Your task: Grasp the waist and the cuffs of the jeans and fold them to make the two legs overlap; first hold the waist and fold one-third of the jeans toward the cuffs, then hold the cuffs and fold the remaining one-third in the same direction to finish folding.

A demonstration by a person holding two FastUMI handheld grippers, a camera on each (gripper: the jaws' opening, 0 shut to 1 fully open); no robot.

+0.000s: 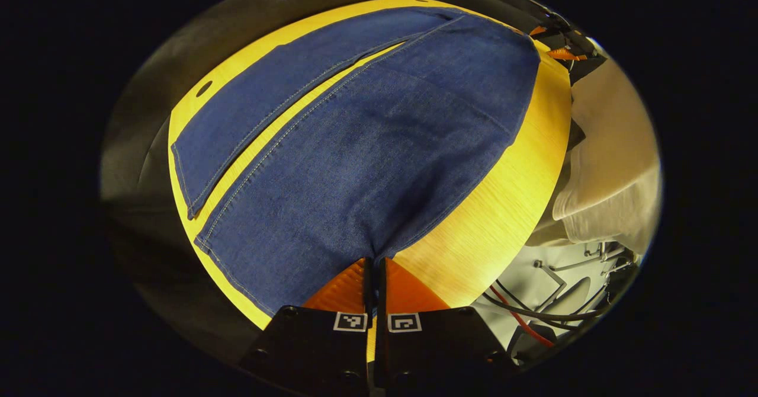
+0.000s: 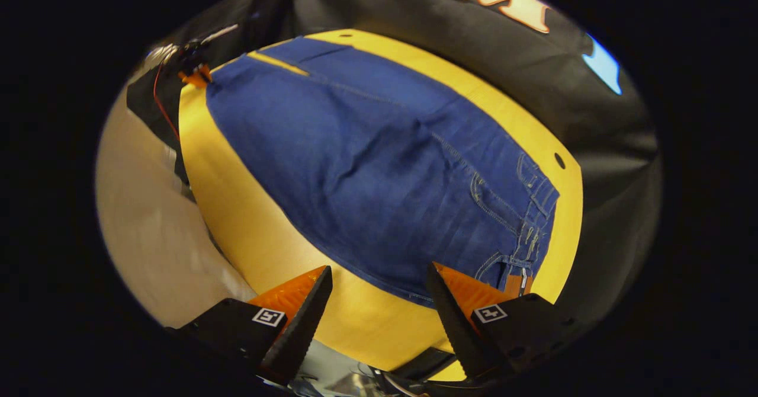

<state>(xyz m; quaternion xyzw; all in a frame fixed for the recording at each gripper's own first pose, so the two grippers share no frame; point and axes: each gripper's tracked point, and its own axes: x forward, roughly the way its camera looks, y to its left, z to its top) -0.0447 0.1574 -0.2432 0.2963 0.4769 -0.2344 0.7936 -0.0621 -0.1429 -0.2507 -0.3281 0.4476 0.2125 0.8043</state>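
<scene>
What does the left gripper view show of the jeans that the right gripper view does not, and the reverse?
Left gripper view: both cuffs lying apart with table between the legs, and the left tongs shut on the near leg's edge. Right gripper view: the waistband with belt loops and the right tongs open above the near edge. Both share the jeans flat on the yellow table.

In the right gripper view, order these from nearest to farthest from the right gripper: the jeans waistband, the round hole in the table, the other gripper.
From the right gripper:
1. Jeans waistband, right side, beside its finger.
2. Round hole in the yellow table, beyond the waistband.
3. Other gripper, far upper left at the cuff end.
</scene>
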